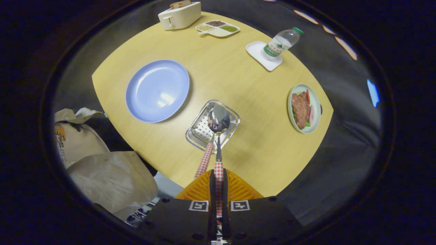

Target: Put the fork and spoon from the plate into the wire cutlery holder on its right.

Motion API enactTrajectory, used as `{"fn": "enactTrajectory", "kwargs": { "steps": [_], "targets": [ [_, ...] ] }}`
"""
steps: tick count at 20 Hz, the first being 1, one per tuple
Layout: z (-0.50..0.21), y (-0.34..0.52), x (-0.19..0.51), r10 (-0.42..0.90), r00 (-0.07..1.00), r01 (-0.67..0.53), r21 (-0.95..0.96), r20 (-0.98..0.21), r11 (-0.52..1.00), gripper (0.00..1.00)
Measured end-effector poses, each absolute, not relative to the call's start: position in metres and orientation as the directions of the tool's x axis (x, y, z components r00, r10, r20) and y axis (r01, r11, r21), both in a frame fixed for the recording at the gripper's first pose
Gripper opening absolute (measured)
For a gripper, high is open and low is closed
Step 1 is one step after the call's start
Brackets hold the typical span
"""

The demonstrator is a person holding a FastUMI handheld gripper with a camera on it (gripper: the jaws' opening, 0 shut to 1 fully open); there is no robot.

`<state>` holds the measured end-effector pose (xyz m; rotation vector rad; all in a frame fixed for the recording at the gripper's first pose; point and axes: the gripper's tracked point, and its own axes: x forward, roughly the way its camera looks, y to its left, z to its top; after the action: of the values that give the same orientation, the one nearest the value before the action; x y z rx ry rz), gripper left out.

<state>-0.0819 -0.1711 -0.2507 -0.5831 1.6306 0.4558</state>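
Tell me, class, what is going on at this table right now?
A hand-held gripper is shut on the checked handle of a spoon, holding its bowl over the wire cutlery holder. Another checked handle, probably the fork, already leans in the holder. The blue plate to the holder's left lies bare on the wooden table.

A checked-handled spoon (218,136) is hanging bowl-first over the wire cutlery holder (235,119). A matching fork (204,161) is leaning inside. The empty blue plate (157,90) is lying at the holder's ten o'clock.

Spoon (218,119) handle partly hidden between the gripper (218,177) fingers clamped on it, fork (204,161) head hidden behind the spoon bowl inside the wire cutlery holder (197,134), bottle (282,42) label too small to read
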Motion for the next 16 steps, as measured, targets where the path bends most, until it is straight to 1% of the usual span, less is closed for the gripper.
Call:
{"fn": "enactTrajectory", "kwargs": {
  "steps": [3,6,10,15,16],
  "targets": [
    [-0.251,-0.171,-0.087,-0.137,-0.152,-0.646,-0.006,-0.979,0.763,0.09],
    [-0.254,-0.171,-0.085,-0.155,-0.161,-0.669,-0.008,-0.975,0.743,0.10],
    [-0.254,-0.168,-0.076,-0.149,-0.146,-0.655,-0.017,-0.978,0.756,0.16],
    [-0.248,-0.166,-0.062,-0.125,-0.096,-0.629,-0.037,-0.987,0.776,0.20],
    [-0.248,-0.166,-0.062,-0.113,-0.080,-0.618,-0.040,-0.990,0.785,0.26]
  ]
}}
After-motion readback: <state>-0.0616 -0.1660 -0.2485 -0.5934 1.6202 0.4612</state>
